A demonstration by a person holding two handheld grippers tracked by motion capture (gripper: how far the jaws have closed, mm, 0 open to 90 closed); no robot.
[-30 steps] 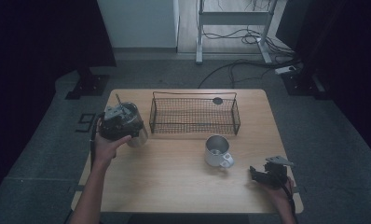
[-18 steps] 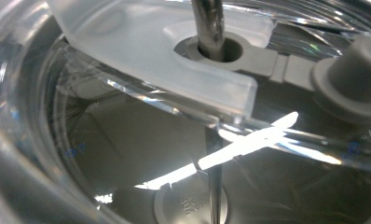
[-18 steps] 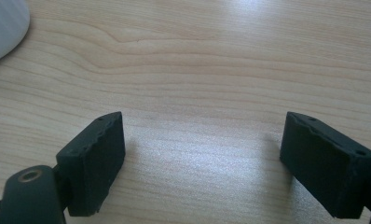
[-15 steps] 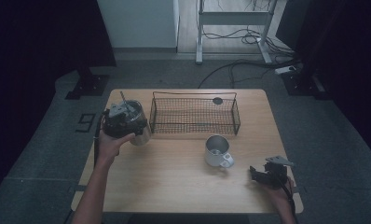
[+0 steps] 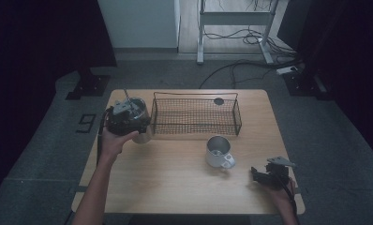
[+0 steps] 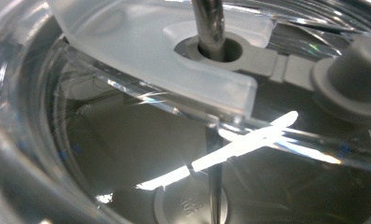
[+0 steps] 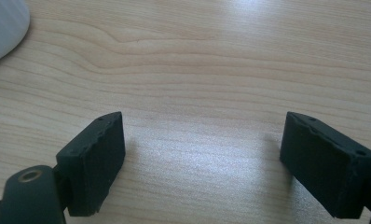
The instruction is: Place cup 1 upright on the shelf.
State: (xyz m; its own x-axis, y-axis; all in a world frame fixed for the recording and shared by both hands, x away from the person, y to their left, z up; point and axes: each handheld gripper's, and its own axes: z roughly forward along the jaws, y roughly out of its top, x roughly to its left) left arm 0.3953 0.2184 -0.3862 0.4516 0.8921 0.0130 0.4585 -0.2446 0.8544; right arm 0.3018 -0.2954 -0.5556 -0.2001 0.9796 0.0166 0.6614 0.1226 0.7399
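Dim light falls on the wooden desk [image 5: 175, 187]. At its left rear corner, beside the wire basket [image 5: 196, 114], the left hand-held gripper [image 5: 126, 119] clasps a clear lidded tumbler [image 5: 138, 123] with a metal straw [image 6: 210, 23]; keep it upright. The right hand-held gripper [image 7: 202, 158] rests gaping, empty, near the steel mug [image 5: 217, 151].

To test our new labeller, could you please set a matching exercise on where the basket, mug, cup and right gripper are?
1 wire basket
2 mug
3 clear cup
4 right gripper

a front right corner of the table
b left edge
c back middle
d just in front of the basket

Pairs: 1-c, 2-d, 3-b, 4-a
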